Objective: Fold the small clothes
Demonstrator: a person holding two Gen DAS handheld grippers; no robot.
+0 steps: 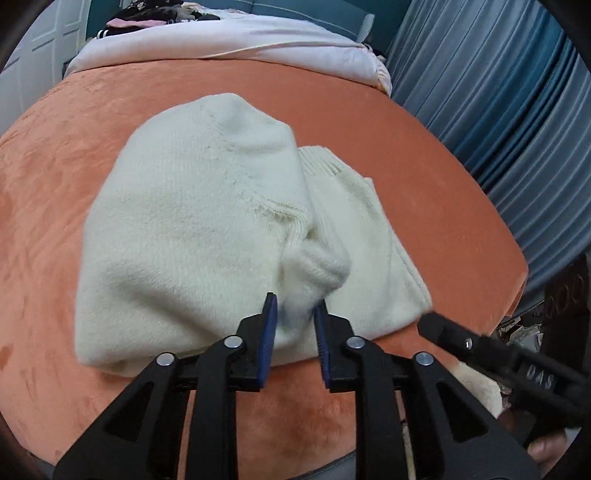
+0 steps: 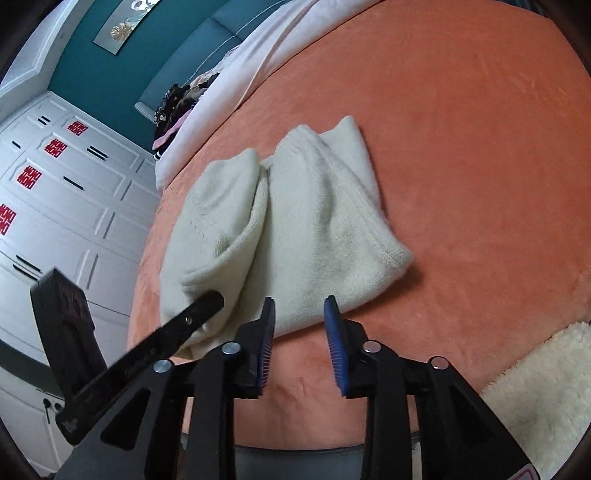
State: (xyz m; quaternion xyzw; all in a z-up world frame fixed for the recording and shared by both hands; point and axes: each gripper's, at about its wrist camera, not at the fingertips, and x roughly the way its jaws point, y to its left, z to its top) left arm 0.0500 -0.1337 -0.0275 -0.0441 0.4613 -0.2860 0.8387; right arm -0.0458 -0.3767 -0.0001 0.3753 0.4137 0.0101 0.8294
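A cream knit sweater [image 1: 192, 236] lies partly folded on the orange bedspread [image 1: 424, 155]. My left gripper [image 1: 295, 310] is shut on a bunched fold of the sweater, blurred between its blue pads, near the garment's near edge. In the right wrist view the sweater [image 2: 317, 221] lies in two folded halves with a crease between them. My right gripper [image 2: 300, 314] is open and empty, just above the sweater's near edge. The left gripper's finger [image 2: 192, 317] shows at the sweater's near left corner. The right gripper's finger [image 1: 461, 341] shows at lower right in the left wrist view.
A pale pink quilt [image 1: 229, 40] and a pile of dark clothes [image 1: 147, 14] lie at the far end of the bed. Blue curtains [image 1: 498, 92] hang on the right. White wardrobe doors [image 2: 66, 192] stand left. A fluffy cream throw [image 2: 546, 384] lies at the bed's near edge.
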